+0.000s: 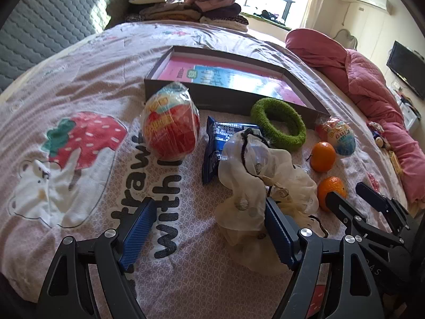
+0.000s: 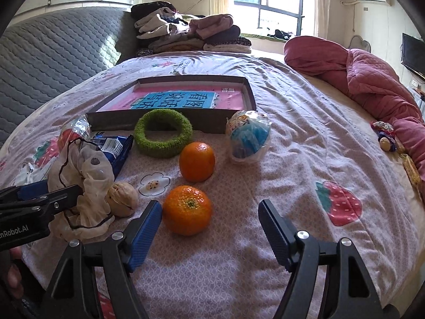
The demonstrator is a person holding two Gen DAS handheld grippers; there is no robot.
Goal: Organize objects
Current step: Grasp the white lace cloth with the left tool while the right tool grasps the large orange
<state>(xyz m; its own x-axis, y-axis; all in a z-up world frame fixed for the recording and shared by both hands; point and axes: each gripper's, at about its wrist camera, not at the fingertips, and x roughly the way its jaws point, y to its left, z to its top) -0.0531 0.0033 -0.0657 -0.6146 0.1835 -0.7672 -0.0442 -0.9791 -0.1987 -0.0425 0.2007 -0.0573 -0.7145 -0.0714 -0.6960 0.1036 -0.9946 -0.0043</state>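
My left gripper (image 1: 209, 202) is open above the bedsheet, and its right finger (image 1: 276, 226) lies against a cream scrunchie (image 1: 255, 175). My right gripper (image 2: 211, 204) is open, and the nearer orange (image 2: 187, 210) sits between its fingers, close to the left pad (image 2: 146, 231) and not squeezed. Behind it are a second orange (image 2: 197, 161), a walnut (image 2: 122, 199), a green fuzzy ring (image 2: 162, 135) and a small wrapped egg (image 2: 248, 141). A big red wrapped egg (image 1: 171, 125) and a blue snack packet (image 1: 220, 143) lie before a shallow dark box (image 1: 212, 98) holding a pink book.
Everything lies on a bed with a strawberry-print sheet (image 2: 305, 133). A red quilt (image 2: 372, 79) is bunched along the right side with small trinkets (image 2: 385, 138) beside it. Folded clothes (image 2: 186, 32) are stacked at the far end, next to a grey quilted mattress (image 2: 53, 61).
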